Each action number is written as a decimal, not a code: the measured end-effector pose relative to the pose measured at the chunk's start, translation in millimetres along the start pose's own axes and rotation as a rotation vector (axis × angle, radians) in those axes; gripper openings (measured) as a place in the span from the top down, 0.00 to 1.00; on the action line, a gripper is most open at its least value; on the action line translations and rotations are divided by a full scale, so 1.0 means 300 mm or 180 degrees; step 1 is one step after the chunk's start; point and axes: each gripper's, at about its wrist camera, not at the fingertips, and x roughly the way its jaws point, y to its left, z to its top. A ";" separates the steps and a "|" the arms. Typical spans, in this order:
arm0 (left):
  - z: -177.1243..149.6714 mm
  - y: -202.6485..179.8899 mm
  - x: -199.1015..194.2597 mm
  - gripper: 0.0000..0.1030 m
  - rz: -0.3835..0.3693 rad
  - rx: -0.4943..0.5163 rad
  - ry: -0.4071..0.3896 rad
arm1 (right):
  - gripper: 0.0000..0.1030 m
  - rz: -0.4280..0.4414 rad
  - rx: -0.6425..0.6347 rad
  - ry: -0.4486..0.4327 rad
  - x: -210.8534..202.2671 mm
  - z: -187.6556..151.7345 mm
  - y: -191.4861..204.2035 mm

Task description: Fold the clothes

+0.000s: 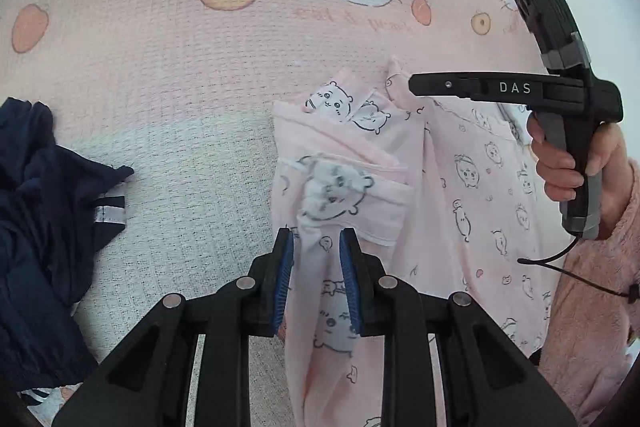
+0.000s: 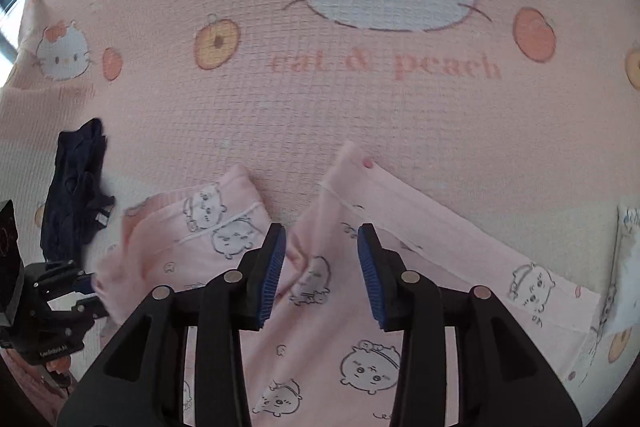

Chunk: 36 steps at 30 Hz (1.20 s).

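We're looking down on the pink garment [image 2: 340, 311], cartoon faces all over it, spread on the pink cat-and-peach bedspread [image 2: 360, 107]. From the right wrist view its two hemmed ends fan away from us like a V, one toward the upper left, the longer one running out to the right, so the length lies roughly across the bed. Our left gripper [image 1: 316, 259] has a gathered strip of that pink fabric running straight between its blue pads, jaws narrow and seemingly pinching the cloth. Our right gripper [image 2: 322, 267] hangs above the garment's middle with its jaws moderately apart and nothing between the pads. In the left wrist view we see the right hand [image 1: 576, 163] wrapped round its handle. A dark navy garment [image 1: 44, 227] lies crumpled off to the left, well apart.
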 end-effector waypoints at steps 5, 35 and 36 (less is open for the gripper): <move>0.028 0.080 -0.021 0.75 -0.0019 -0.0209 -0.0087 | 0.50 -0.0350 -0.0555 0.0062 0.093 0.029 0.135; 0.048 0.249 -0.096 0.96 0.0038 -0.0622 -0.0288 | 0.39 0.0087 -0.0910 0.0119 0.185 0.052 0.282; 0.046 0.252 -0.089 0.96 0.0010 -0.0656 -0.0285 | 0.37 0.0069 -0.0992 0.0157 0.206 0.053 0.305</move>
